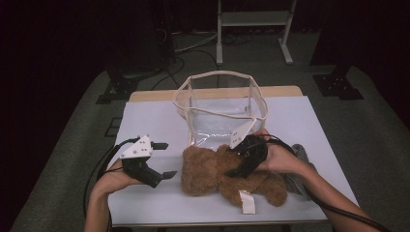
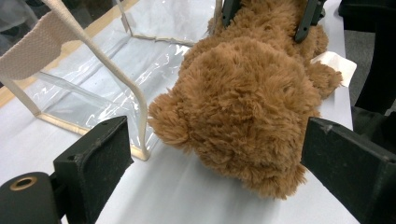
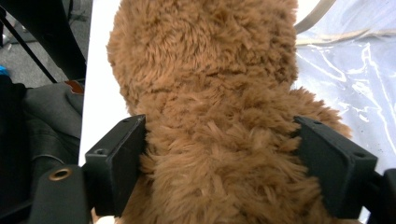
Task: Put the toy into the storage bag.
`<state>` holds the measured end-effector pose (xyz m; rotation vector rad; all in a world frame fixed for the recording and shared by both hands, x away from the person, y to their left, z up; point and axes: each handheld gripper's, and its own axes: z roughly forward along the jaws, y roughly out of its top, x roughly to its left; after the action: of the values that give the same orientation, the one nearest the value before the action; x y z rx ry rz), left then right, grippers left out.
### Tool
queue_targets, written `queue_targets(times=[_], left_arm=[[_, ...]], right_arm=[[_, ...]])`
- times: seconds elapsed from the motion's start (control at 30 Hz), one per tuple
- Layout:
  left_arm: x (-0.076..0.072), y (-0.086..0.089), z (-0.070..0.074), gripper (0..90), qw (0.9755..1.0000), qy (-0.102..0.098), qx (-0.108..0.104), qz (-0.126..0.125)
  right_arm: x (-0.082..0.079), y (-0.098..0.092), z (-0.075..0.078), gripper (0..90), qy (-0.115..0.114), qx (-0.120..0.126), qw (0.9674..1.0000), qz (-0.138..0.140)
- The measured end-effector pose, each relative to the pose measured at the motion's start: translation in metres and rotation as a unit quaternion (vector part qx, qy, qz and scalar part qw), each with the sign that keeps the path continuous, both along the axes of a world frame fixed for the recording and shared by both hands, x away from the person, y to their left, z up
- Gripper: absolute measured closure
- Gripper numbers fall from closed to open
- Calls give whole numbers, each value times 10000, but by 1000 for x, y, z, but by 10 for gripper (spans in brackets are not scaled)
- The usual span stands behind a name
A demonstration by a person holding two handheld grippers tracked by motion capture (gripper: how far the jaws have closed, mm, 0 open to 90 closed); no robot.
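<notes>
Teddy bear [image 1: 227,174] lies on the white table [image 1: 145,203] just in front of the clear bag [image 1: 220,108], not bagged yet; right gripper [image 1: 241,159] straddles its body, jaws wide, no squeeze; left gripper [image 1: 162,159] open beside its head.

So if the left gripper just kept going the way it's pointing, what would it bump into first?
Most likely the teddy bear: the left gripper is open and its jaws frame the bear's head straight ahead. The clear bag sits off to one side, probably out of that line.
</notes>
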<state>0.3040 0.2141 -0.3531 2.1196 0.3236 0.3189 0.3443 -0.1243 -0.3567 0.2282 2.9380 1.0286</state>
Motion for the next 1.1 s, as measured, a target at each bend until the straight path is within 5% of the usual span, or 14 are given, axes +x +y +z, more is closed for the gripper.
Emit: queue_targets(times=[0.83, 1.1], left_arm=[[2, 2, -3, 77, 10000, 48, -3, 44], [1, 2, -4, 77, 10000, 64, 27, 59]], right_arm=[[-8, 3, -24, 105, -296, -208, 9993, 46], [-7, 3, -24, 269, -310, -294, 9991, -1]])
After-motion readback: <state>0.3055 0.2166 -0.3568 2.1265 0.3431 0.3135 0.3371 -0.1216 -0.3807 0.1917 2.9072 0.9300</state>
